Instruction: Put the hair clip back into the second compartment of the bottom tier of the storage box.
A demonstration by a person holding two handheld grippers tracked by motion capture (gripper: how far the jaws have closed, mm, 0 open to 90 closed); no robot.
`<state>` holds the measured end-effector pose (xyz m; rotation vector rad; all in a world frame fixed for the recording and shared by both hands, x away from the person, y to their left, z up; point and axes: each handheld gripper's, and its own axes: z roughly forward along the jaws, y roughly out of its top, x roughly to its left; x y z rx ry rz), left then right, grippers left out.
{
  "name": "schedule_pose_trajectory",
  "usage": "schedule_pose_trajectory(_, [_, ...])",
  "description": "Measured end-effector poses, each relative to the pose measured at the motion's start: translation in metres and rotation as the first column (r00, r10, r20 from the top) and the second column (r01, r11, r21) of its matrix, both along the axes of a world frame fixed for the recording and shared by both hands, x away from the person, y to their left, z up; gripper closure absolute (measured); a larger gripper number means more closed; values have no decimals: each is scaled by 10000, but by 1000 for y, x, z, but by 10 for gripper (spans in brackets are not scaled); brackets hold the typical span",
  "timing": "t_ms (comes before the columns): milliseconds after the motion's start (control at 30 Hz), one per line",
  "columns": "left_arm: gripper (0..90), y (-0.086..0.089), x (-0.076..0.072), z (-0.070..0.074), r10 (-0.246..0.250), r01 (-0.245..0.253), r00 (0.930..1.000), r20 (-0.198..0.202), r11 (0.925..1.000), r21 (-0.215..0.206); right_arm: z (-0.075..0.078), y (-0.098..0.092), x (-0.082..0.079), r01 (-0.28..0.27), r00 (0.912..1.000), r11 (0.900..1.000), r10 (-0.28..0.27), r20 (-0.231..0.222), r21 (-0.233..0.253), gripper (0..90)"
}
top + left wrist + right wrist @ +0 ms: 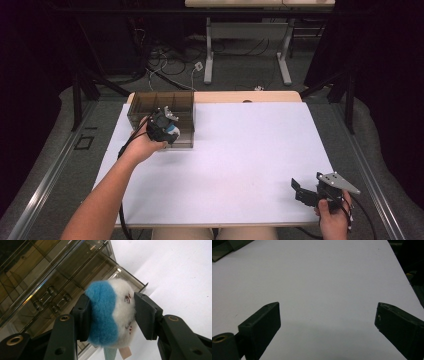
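A: Where's the plush toy (110, 312)?
B: Pinched between the left gripper (110, 315) jaws, over the near edge of the smoky divided box (162, 107).
A: And around it?
B: Bare white table (240, 150). The right gripper (306, 192) waits well apart, jaws spread.

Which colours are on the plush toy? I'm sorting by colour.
Blue and white plush toy, with small red marks; clearest in the left gripper view.

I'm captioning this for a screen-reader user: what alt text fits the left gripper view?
The left gripper pinches a fluffy blue-and-white plush toy between its two black jaws. Behind it stands a smoky transparent divided box on a white table.
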<state>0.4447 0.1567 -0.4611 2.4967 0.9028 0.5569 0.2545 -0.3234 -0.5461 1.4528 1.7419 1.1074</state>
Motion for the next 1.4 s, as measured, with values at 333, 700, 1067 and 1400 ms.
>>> schedule_pose_trajectory(333, [518,6,8,-8,136,-132,9998,-140,9996,255,-1,1,1,42,10000,10000,-42,40,18,61])
schedule_pose_trajectory(700, [515,13,13,-20,326,-314,9990,-304,9986,414,-1,0,0,-9,9999,10000,10,-106,35,74])
schedule_pose_trajectory(1067, [511,19,15,-28,501,-485,9981,-371,9978,447,-2,1,0,-22,9999,10000,22,-157,54,117])
schedule_pose_trajectory(1400, [486,15,16,-29,466,-450,9985,-301,9976,517,-2,0,-1,-26,9999,10000,27,-157,57,117])
